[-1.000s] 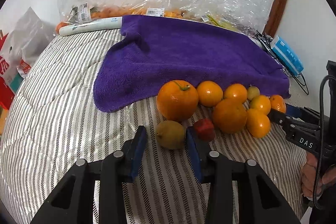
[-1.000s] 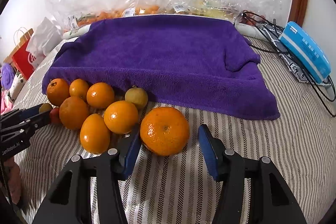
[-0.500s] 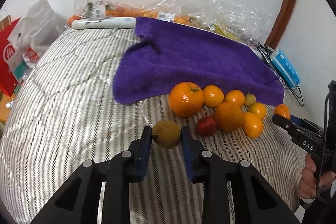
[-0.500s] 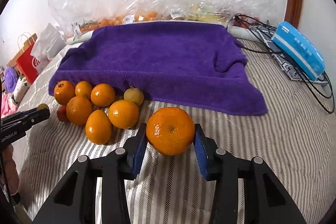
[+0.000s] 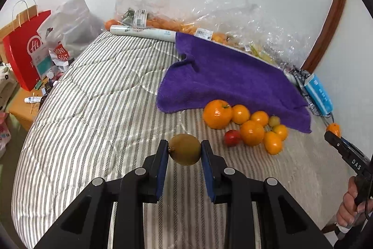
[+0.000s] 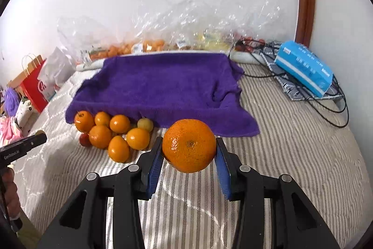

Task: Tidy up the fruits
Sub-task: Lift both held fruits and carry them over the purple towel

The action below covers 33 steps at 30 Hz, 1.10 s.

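Left hand-held gripper (image 5: 184, 150): clenching kiwi (image 5: 184, 149) above bed (image 5: 93, 113), lifting for sorting.
Right hand-held gripper (image 6: 189, 147): grasping big orange (image 6: 189, 145), clearing pile (image 6: 112, 132) near towel (image 6: 158, 88).

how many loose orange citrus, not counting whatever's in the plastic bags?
7. One is clamped in the right gripper. Six sit clustered at the purple towel's near edge. More may hide behind them.

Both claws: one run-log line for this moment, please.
left claw: shut on kiwi | right claw: shut on orange | both fruits off bed | pile by towel
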{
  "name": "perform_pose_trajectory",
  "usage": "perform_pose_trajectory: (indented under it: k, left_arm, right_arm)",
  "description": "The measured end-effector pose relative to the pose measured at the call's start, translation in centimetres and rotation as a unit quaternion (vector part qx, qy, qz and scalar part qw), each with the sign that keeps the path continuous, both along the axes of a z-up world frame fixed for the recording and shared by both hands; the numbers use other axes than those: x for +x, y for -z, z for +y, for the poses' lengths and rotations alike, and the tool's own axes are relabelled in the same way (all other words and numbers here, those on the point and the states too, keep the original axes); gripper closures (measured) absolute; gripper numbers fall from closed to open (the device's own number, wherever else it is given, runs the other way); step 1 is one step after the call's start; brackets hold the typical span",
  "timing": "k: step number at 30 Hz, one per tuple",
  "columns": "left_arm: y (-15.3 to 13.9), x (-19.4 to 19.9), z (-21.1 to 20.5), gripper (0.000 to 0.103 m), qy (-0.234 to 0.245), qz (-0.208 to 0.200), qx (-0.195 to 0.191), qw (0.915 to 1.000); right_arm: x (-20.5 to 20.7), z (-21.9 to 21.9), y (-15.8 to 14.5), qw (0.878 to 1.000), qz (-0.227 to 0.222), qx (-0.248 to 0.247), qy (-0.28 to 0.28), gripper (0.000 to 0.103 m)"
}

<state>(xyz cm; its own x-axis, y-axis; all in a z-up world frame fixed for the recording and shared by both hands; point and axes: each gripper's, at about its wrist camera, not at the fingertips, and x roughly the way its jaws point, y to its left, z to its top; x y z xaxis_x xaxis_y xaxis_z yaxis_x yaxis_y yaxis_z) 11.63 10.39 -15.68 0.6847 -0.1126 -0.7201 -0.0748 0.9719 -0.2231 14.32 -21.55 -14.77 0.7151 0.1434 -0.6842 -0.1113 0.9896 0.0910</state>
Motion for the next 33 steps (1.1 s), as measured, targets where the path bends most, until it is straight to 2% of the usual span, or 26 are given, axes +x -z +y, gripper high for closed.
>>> perform_pose_trajectory:
  k: [5,9,18,25,33]
  left_arm:
    - [-1.6,-1.1,-0.7,0.076,0.002,-0.013,-0.002,0.9999]
    - [-3.0,-2.2,-1.5,0.076,0.007,-0.018,-0.024,0.9995]
    - [-7.5,-4.8,-3.4,0.076,0.016,-0.056,-0.004,0.9983]
    - [-9.1,-4.2,-3.2,0.076,0.021,-0.061,-0.012,0.9978]
    - [-10.9,-1.5,-2.6,0.076,0.026,-0.08,-0.019,0.9963]
  right_arm:
    - [-1.9,-0.3,-2.4,1.0,-0.022,-0.003,0.001,0.061]
    - [-3.0,-0.3,-3.3,1.0,-0.027,0.001,0.001,0.061]
    - [-6.1,0.4,-6.2,0.999,-0.049,0.008,-0.014,0.061]
    - [-6.6,0.7,-8.2,0.998,-0.065,0.01,-0.01,0.061]
    - [-4.5,1.2,-10.1,0.997,-0.076,0.008,-0.012,0.061]
